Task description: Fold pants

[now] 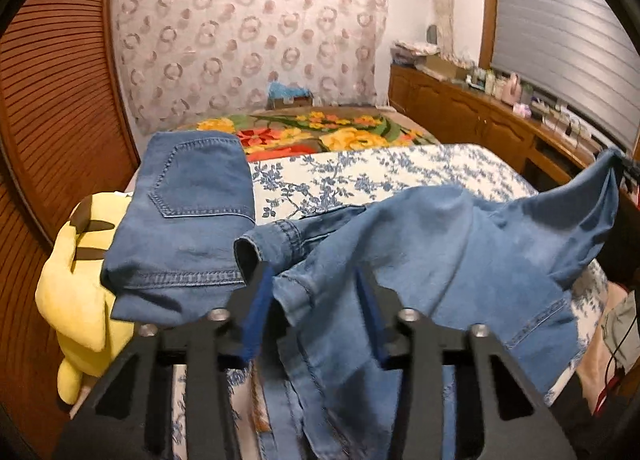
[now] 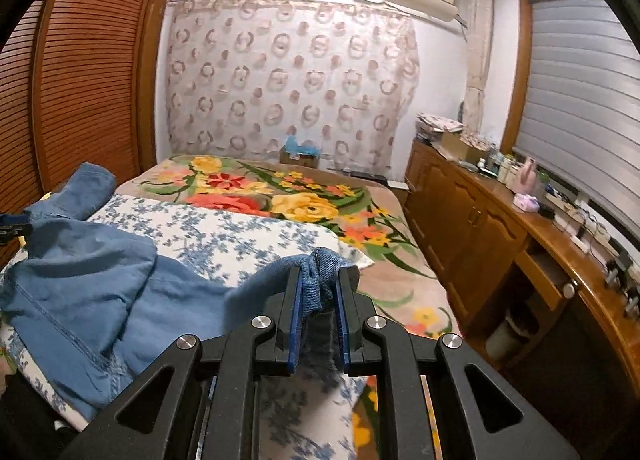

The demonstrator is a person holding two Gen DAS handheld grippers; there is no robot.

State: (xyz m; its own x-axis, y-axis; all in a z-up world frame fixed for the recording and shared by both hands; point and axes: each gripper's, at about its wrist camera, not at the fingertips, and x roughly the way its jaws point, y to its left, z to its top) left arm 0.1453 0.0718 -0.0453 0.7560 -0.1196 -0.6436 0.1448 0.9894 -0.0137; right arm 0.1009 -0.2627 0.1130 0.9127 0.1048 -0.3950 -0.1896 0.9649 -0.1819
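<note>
Blue denim pants [image 1: 440,252] lie crumpled across the bed's blue-and-white floral sheet [image 1: 360,171]. My left gripper [image 1: 314,296] points down at their near edge. A fold of denim sits between its blue pads [image 1: 258,300], which stand well apart, with a dark gap beside the left one. A hem [image 1: 250,250] curls over the left fingertip. My right gripper [image 2: 318,284] is shut on a bunched corner of the pants [image 2: 80,260] and holds it raised above the bed. In the left wrist view that raised corner [image 1: 608,163] is at the far right.
A second, folded pair of jeans [image 1: 184,211] rests partly on a yellow plush toy [image 1: 80,300] at the bed's left edge. A flowered blanket [image 2: 304,195] covers the far half. A louvred wardrobe [image 2: 80,79] stands left, and a cluttered wooden sideboard [image 2: 500,227] runs along the right.
</note>
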